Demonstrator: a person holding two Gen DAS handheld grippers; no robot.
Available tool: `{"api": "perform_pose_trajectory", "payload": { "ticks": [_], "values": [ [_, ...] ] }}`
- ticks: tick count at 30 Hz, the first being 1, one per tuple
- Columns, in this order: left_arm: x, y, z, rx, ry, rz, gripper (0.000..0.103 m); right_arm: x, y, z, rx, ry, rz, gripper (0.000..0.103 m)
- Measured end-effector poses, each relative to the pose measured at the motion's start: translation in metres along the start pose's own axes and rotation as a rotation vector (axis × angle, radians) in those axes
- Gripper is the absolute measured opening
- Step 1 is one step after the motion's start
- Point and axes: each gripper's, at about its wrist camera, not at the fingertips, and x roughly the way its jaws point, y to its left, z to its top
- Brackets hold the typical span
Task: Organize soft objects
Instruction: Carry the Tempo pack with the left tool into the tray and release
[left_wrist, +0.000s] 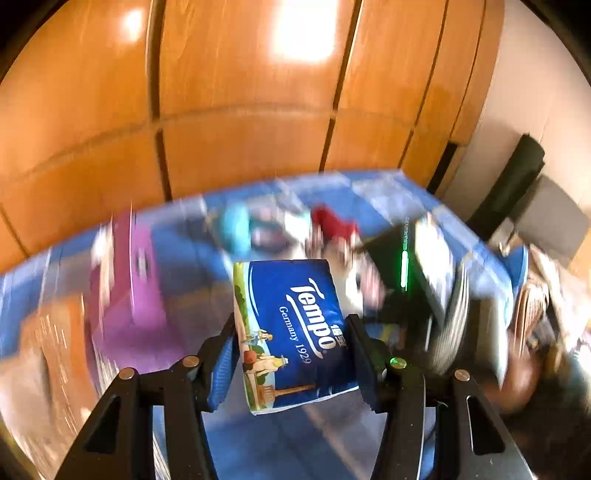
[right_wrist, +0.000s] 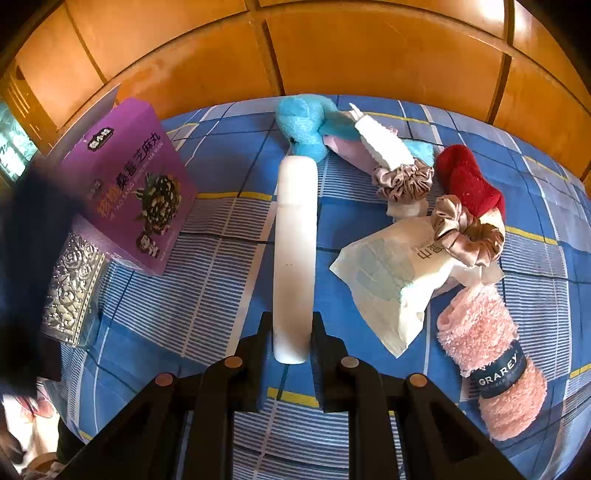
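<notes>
My left gripper (left_wrist: 291, 350) is shut on a blue Tempo tissue pack (left_wrist: 288, 328), held above the blue checked bed cover (left_wrist: 192, 251); the scene behind it is motion-blurred. My right gripper (right_wrist: 291, 332) is shut on a long white foam cylinder (right_wrist: 295, 251) that points away over the cover (right_wrist: 221, 258). Soft things lie to its right: a blue plush toy (right_wrist: 303, 125), a red cloth (right_wrist: 465, 177), two satin scrunchies (right_wrist: 406, 181) (right_wrist: 469, 232), a white tissue packet (right_wrist: 391, 273) and a pink rolled GRAREY towel (right_wrist: 487, 354).
A purple box (right_wrist: 129, 181) stands open at the left with a silver embossed box (right_wrist: 70, 288) in front of it. Orange wooden wardrobe panels (right_wrist: 332, 51) rise behind the bed. A dark blurred shape (right_wrist: 26, 258) fills the left edge.
</notes>
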Motion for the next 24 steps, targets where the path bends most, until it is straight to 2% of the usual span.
{"api": "perform_pose_trajectory", "payload": {
  "ticks": [3,5,8,10,13,16,19,24],
  "values": [
    [-0.001,0.016,0.044,-0.031,-0.044,0.031,0.056,0.002,0.003,0.000,-0.023,0.001,-0.011,0.017],
    [-0.007,0.036,0.066,-0.069,-0.075,0.079,0.056,0.004,0.004,0.000,-0.034,0.001,-0.018,0.017],
    [-0.022,0.074,0.085,-0.130,-0.120,0.186,0.056,0.004,0.005,0.000,-0.047,-0.002,-0.025,0.017],
    [-0.038,0.105,0.083,-0.176,-0.139,0.262,0.056,0.004,0.006,0.001,-0.055,-0.004,-0.033,0.017],
    [-0.061,0.153,0.063,-0.261,-0.141,0.355,0.056,0.004,0.009,0.000,-0.069,-0.007,-0.042,0.017],
    [-0.089,0.184,0.026,-0.313,-0.149,0.414,0.056,0.004,0.010,-0.001,-0.072,-0.009,-0.049,0.017],
    [-0.120,0.198,-0.020,-0.365,-0.173,0.436,0.056,0.003,0.011,-0.002,-0.075,-0.013,-0.056,0.017],
    [-0.171,0.209,-0.114,-0.469,-0.199,0.480,0.056,0.002,0.014,-0.003,-0.089,-0.019,-0.074,0.017]
  ]
}}
